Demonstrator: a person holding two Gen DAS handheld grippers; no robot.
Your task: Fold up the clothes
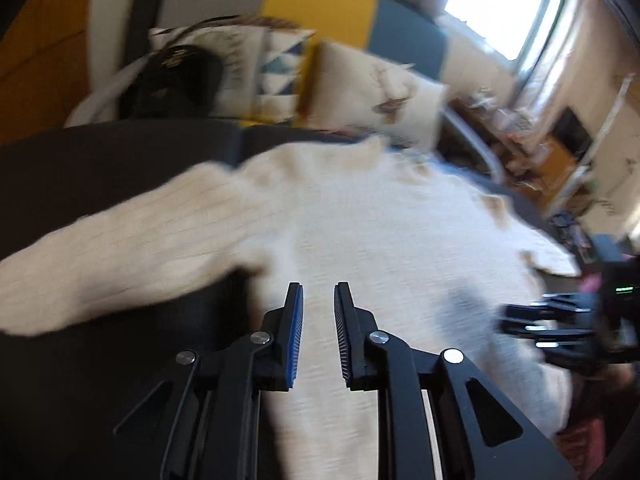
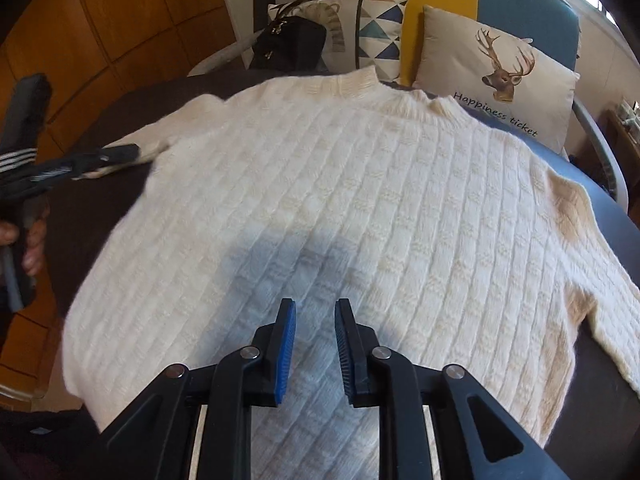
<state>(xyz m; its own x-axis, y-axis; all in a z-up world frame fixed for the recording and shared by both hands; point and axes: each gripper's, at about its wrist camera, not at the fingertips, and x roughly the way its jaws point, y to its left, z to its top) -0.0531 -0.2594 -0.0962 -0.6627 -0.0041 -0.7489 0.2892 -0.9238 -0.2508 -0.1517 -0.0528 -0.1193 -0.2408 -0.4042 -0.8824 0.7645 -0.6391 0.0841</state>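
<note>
One cream knit sweater (image 2: 340,208) lies spread flat on the dark tabletop (image 2: 92,216), collar toward the cushions. My right tongs (image 2: 315,312) hover above its lower body, fingers narrowly parted, gripping nothing. My left tongs (image 1: 319,292) sit over the sweater's left edge, also narrowly parted and empty in their own view; from the right camera their tips reach the left sleeve (image 2: 160,140). Deer cushion (image 2: 500,80) and black handbag (image 2: 288,44) behind.

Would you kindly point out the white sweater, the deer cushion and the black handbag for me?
white sweater (image 2: 360,184): right wrist view, middle of the knitted body.
deer cushion (image 2: 500,68): right wrist view, on the printed deer head.
black handbag (image 2: 292,42): right wrist view, its front panel.
</note>
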